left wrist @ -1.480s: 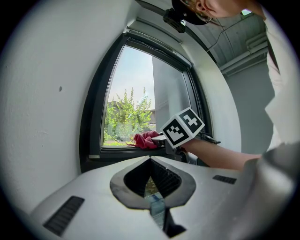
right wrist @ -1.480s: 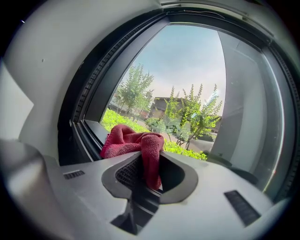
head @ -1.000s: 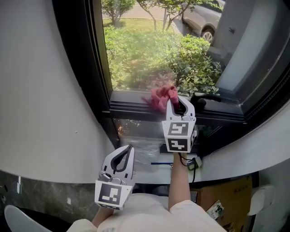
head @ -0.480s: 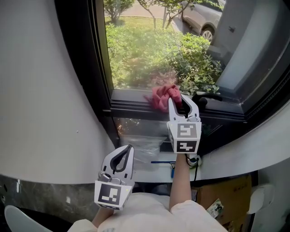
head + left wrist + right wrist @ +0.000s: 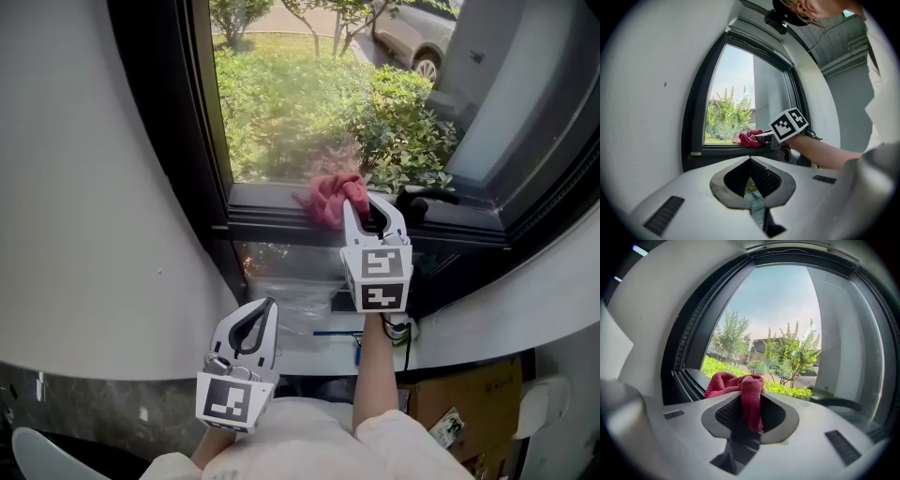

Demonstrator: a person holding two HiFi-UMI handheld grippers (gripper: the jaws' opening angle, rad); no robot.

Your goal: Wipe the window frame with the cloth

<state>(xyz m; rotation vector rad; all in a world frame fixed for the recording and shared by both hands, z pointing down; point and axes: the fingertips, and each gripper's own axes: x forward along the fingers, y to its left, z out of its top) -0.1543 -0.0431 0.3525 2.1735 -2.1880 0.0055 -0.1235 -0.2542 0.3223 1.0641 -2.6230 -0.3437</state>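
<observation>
Crumpled woven cloth [image 5: 328, 201] in right tongs [image 5: 363, 198]

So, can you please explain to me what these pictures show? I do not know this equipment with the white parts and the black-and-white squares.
There is no robot here. A person holds a two-jaw hand tool in each hand, and the cubes with square patterns are part of these tools. The head view comes from a camera on the person's head, looking down. The two gripper views come from cameras riding on the tools, looking along their jaws. The right gripper is shut on a red cloth and holds it on the bottom rail of the dark window frame. The left gripper is low, near the person's body, with its jaws together and nothing in them. Outside the glass are green bushes and a parked car.
</observation>
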